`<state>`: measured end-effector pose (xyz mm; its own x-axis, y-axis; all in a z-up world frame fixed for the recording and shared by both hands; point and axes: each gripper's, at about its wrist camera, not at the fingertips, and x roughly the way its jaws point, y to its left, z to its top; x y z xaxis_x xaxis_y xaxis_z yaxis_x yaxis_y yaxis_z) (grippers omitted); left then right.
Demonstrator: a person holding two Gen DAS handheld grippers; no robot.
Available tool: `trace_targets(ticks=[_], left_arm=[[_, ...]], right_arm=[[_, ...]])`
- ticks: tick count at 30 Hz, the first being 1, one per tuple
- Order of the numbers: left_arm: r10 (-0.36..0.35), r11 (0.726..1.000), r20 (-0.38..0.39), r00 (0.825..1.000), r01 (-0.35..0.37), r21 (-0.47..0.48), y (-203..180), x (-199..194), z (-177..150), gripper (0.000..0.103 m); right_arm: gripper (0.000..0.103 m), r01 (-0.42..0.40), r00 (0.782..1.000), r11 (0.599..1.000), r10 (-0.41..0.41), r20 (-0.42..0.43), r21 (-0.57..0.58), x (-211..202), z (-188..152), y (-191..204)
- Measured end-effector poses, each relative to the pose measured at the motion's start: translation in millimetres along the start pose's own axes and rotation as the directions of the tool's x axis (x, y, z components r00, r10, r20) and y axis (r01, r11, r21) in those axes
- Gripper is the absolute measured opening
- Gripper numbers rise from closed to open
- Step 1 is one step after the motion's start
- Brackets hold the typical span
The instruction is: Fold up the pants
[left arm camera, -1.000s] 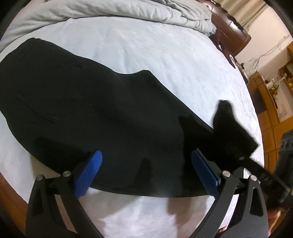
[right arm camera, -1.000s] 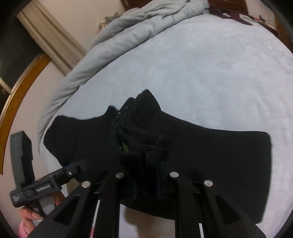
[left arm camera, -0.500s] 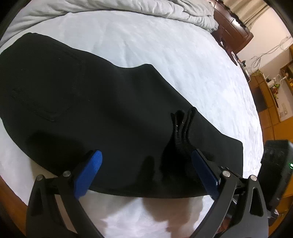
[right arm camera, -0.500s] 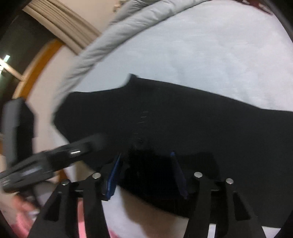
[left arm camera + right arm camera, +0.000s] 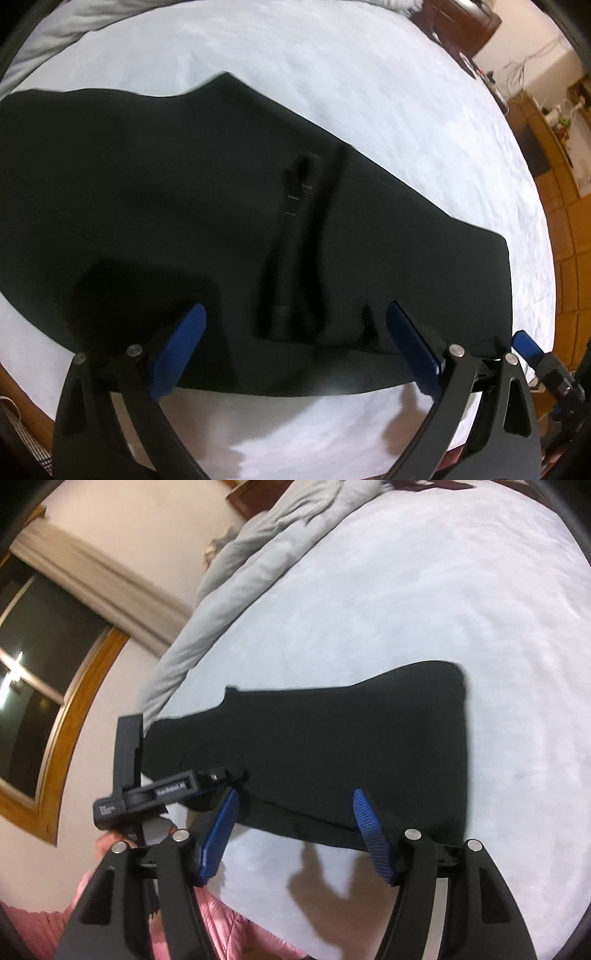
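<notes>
The black pants point(image 5: 207, 206) lie flat on the white bed sheet point(image 5: 369, 74), folded lengthwise, with a few upright creases near the middle. My left gripper point(image 5: 295, 332) is open and empty, its blue pads just above the near edge of the pants. In the right wrist view the pants point(image 5: 332, 746) lie across the middle. My right gripper point(image 5: 295, 819) is open and empty over their near edge. The left gripper's body point(image 5: 147, 790) shows at the left in that view.
A grey duvet point(image 5: 258, 554) is bunched along the far side of the bed. Wooden furniture point(image 5: 461, 22) stands beyond the bed. A window with a wooden frame point(image 5: 55, 686) is at the left. A pink sleeve point(image 5: 229, 930) is at the bottom.
My right gripper was shut on a bunched end of the pants; it carried it over, laid it down and opened. The pants now lie flat. My left gripper stayed open.
</notes>
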<state>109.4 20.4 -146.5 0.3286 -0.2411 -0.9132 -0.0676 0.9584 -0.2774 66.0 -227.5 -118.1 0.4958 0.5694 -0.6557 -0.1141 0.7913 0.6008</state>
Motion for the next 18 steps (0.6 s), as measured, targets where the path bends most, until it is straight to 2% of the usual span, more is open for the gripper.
trace_targets(ticks=[2,3,4,5,6,7,9,11,13,18], left_arm=[[0.000,1.000,-0.004,1.000,0.000,0.005,-10.4,5.9,0.5,0.096],[0.010,1.000,-0.001,1.000,-0.010,0.000,-14.7,8.2,1.0,0.091],[0.027,1.000,0.003,1.000,-0.027,-0.003,-17.5,9.5,1.6,0.079],[0.059,0.998,0.007,0.998,-0.059,-0.006,-19.3,9.8,3.1,0.063],[0.095,0.995,0.013,0.995,-0.095,-0.011,-19.9,9.7,5.1,0.054],[0.102,0.995,0.013,0.995,-0.101,-0.022,-18.3,9.6,6.6,0.050],[0.092,0.994,0.016,0.996,-0.091,-0.054,-12.5,6.7,8.4,0.028],[0.043,0.994,0.026,0.999,-0.041,-0.098,-0.6,0.2,9.4,0.019],[0.012,0.994,0.041,0.999,-0.008,-0.110,7.4,-7.0,8.1,0.017],[0.065,0.993,0.153,0.986,-0.049,-0.105,27.7,-40.1,4.3,0.016]], right_arm=[[0.066,0.003,1.000,1.000,-0.003,0.013,0.016,0.8,0.0,-4.8],[0.066,0.003,1.000,1.000,-0.003,0.013,0.020,1.8,-0.4,-6.5],[0.066,0.005,1.000,1.000,-0.005,0.013,0.018,3.1,-0.8,-6.8],[0.066,0.007,1.000,1.000,-0.008,0.014,0.016,2.9,-1.6,-7.8],[0.066,0.012,1.000,1.000,-0.012,0.017,0.014,2.5,-1.9,-9.1],[0.066,0.012,1.000,1.000,-0.013,0.020,0.017,2.1,-2.0,-10.8],[0.066,0.009,1.000,0.999,-0.010,0.030,0.039,-0.2,-1.6,-17.1],[0.066,0.009,0.999,0.998,-0.011,0.039,0.055,-0.9,-0.4,-22.1],[0.066,0.012,0.999,0.998,-0.015,0.048,0.069,-3.5,1.2,-26.4],[0.066,0.030,0.997,0.999,-0.033,0.063,0.046,-8.5,5.1,-24.9]])
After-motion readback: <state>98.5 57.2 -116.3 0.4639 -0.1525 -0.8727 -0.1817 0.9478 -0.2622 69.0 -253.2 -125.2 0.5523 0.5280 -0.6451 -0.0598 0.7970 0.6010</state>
